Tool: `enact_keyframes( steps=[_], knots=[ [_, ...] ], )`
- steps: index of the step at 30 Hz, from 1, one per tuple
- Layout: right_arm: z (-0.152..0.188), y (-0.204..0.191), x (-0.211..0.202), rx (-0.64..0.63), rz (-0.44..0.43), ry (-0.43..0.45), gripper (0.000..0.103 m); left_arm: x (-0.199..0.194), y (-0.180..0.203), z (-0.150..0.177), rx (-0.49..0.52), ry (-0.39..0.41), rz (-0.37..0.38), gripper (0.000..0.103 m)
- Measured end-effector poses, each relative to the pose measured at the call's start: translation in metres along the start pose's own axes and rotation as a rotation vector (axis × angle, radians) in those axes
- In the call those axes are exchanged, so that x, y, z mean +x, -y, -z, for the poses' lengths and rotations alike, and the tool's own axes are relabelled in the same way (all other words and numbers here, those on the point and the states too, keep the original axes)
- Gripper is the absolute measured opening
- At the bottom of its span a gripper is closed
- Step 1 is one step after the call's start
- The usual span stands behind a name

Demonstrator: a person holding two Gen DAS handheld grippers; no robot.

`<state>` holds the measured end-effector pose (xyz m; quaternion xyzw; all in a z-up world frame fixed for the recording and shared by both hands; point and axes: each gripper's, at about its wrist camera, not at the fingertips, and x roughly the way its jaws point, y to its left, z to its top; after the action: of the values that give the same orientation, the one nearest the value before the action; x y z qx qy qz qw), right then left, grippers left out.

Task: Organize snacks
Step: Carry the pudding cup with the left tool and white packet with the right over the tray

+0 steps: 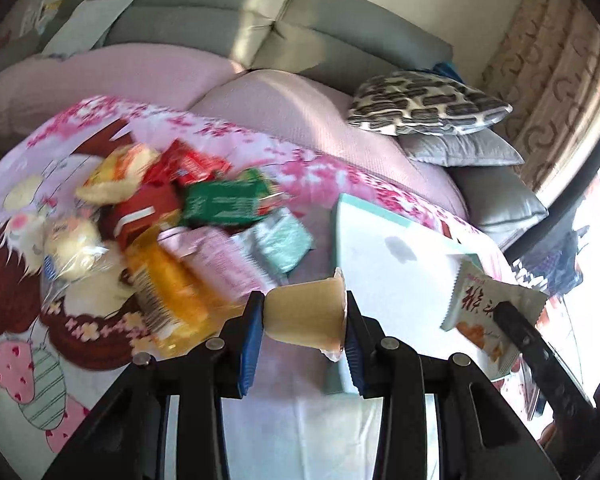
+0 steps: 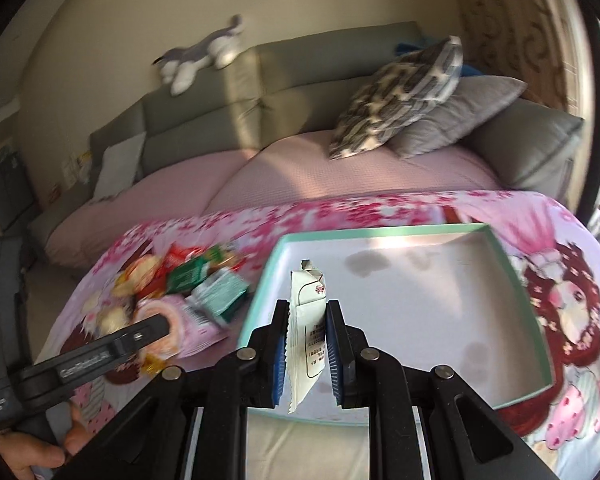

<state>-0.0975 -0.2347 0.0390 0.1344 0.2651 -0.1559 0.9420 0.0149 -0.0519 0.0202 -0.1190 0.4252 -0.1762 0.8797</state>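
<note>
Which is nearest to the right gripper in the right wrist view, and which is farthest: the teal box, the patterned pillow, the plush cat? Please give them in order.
Seen from the right gripper:
1. teal box: just ahead, on the table cover.
2. patterned pillow: farther back on the right, on the sofa seat.
3. plush cat: farthest, on top of the sofa back, to the left.

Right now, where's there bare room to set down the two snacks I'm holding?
The mint-rimmed tray is bare inside, apart from a few faint stains; its whole floor is free, widest toward the far right corner. The snack pile left of the tray is crowded, packets overlapping. The left gripper holds a jelly cup; the right gripper holds a white packet.
</note>
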Motion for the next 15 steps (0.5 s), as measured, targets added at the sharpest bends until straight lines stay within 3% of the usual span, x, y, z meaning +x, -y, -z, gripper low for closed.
enact_keyframes(
  steps=[6, 15],
  knots=[
    [-0.006, 0.044, -0.005, 0.095, 0.116, 0.015, 0.019, 0.01, 0.043, -0.009, 0.102, -0.012, 0.043, 0.039],
    [-0.009, 0.069, -0.006, 0.143, 0.171, 0.036, 0.019, 0.042, 0.097, -0.008, 0.226, -0.07, 0.089, 0.039]
  ],
)
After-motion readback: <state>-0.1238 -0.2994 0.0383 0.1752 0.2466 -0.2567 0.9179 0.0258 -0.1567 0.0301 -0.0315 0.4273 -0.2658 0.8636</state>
